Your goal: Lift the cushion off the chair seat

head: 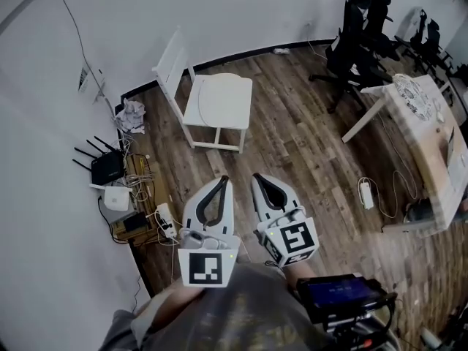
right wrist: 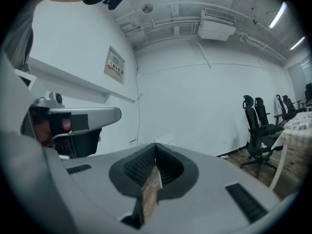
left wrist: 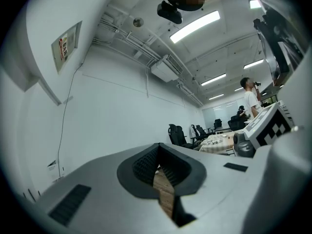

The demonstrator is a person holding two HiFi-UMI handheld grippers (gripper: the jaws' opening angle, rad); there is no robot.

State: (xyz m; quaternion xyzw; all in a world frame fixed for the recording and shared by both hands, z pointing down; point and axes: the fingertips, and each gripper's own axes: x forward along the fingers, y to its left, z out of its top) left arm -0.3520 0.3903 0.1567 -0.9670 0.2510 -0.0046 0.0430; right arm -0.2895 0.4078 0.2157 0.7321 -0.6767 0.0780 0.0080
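Note:
A white chair (head: 172, 70) stands on the wood floor by the wall. A white cushion (head: 219, 101) lies flat on its seat. My left gripper (head: 224, 180) and right gripper (head: 257, 177) hover side by side in front of the chair, well short of it, pointing level toward it. On both, the jaws meet at the tips with nothing between them. The left gripper (left wrist: 158, 145) and right gripper (right wrist: 155, 144) each look over their shut jaws at the white wall; the chair is hidden behind the jaws in these two views.
Routers, a power strip and tangled cables (head: 117, 189) lie along the wall at the left. Black office chairs (head: 358, 28) stand at the back right beside a white table (head: 420, 123). A white adapter (head: 366, 194) lies on the floor. A person (left wrist: 251, 101) stands far off.

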